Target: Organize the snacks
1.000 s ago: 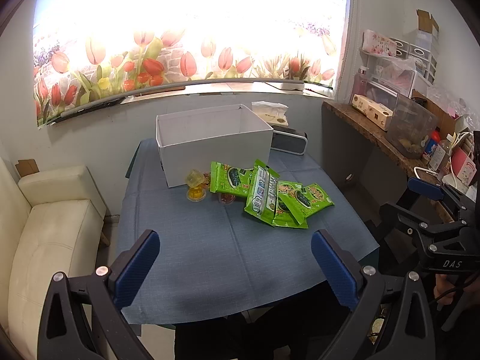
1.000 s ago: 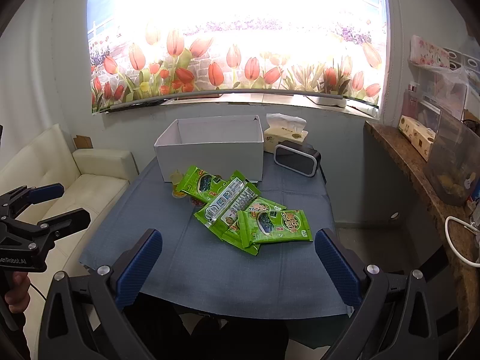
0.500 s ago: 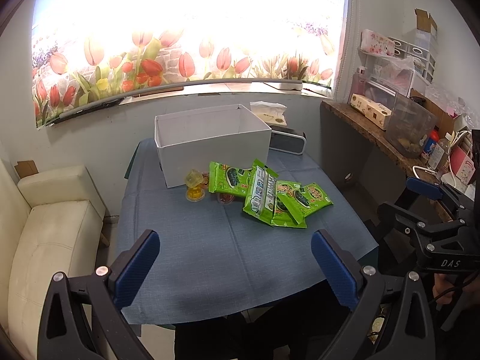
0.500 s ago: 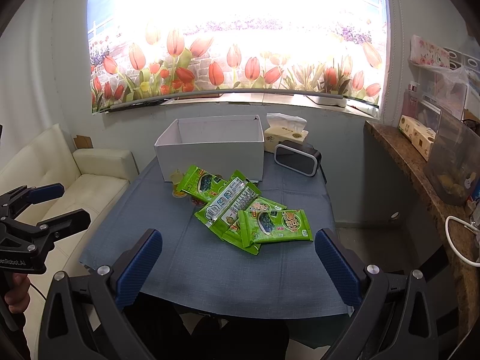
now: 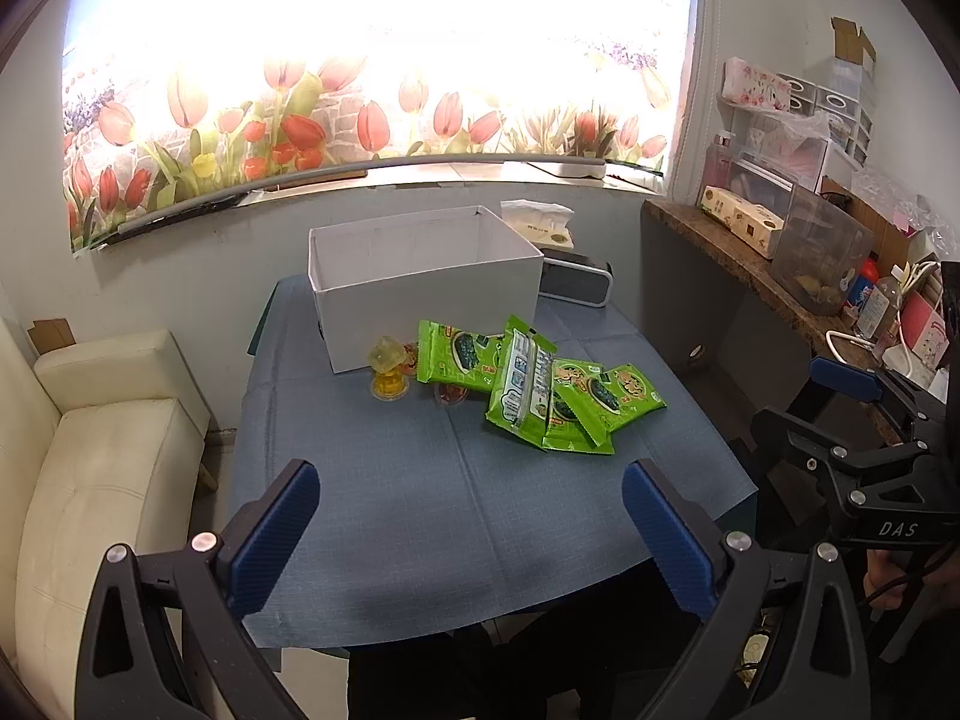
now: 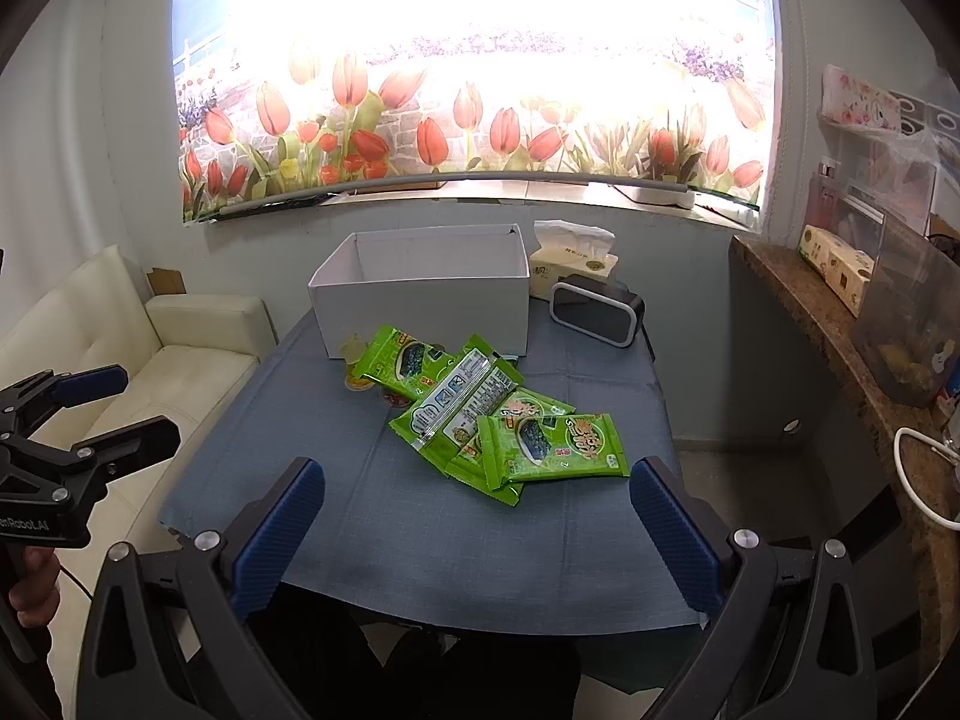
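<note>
Nearest the cameras, the left gripper (image 5: pixel 468 531) and the right gripper (image 6: pixel 474 531) are held released, their blue pads spread wide and nothing between them, both short of the near edge of the table (image 5: pixel 420 540), which is covered by a blue cloth. Past that edge, toward the middle of the table, a heap of green snack packets (image 6: pixel 510 420) is seen, overlapping one another, one turned with its printed silver back upward. Just beside the heap, on its left and nearer the box, small jelly cups (image 5: pixel 390 375) are set on the cloth. Behind these, at the far side of the table, a white open box (image 5: pixel 420 282) is placed. To the right of the box, a dark clock (image 6: pixel 597 312) and a tissue pack (image 6: pixel 570 258) are found.
</note>
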{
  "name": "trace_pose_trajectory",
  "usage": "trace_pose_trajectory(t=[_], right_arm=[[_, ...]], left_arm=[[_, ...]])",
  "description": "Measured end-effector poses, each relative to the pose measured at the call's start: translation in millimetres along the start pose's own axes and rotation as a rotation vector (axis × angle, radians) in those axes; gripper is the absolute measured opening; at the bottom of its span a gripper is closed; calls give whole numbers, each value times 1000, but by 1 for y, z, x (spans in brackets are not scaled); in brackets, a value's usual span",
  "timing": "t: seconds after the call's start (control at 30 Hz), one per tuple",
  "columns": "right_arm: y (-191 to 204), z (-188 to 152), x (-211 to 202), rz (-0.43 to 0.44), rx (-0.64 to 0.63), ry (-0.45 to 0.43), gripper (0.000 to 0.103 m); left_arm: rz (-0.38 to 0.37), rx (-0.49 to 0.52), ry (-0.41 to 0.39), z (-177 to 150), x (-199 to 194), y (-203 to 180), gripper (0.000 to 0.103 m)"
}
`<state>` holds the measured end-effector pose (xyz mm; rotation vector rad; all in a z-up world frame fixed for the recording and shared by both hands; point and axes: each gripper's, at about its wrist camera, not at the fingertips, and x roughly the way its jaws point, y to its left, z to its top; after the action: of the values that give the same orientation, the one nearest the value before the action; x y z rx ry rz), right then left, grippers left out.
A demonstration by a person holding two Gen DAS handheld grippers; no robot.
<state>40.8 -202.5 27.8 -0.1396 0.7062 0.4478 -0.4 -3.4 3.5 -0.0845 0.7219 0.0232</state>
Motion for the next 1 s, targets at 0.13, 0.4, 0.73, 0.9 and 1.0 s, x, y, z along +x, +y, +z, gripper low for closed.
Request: trace_pose_trajectory(t=[0.13, 0.4, 0.73, 0.9, 1.0], right_arm=[[-2, -2, 4, 2, 9, 10, 103], [-19, -6, 39, 22, 131, 98, 103], [-78, 0, 151, -15, 588, 351, 103], [-97, -3, 211, -15, 822, 485, 103], [-106, -11, 242, -1, 965, 572, 103]], left_arm=[[-2, -3, 2, -1, 2, 1, 103], [16, -30, 28, -4, 18, 12, 103], [19, -8, 23, -11, 33, 25, 103], [67, 18, 8, -17, 44, 31, 103], [69, 15, 19, -21, 49, 38, 103]])
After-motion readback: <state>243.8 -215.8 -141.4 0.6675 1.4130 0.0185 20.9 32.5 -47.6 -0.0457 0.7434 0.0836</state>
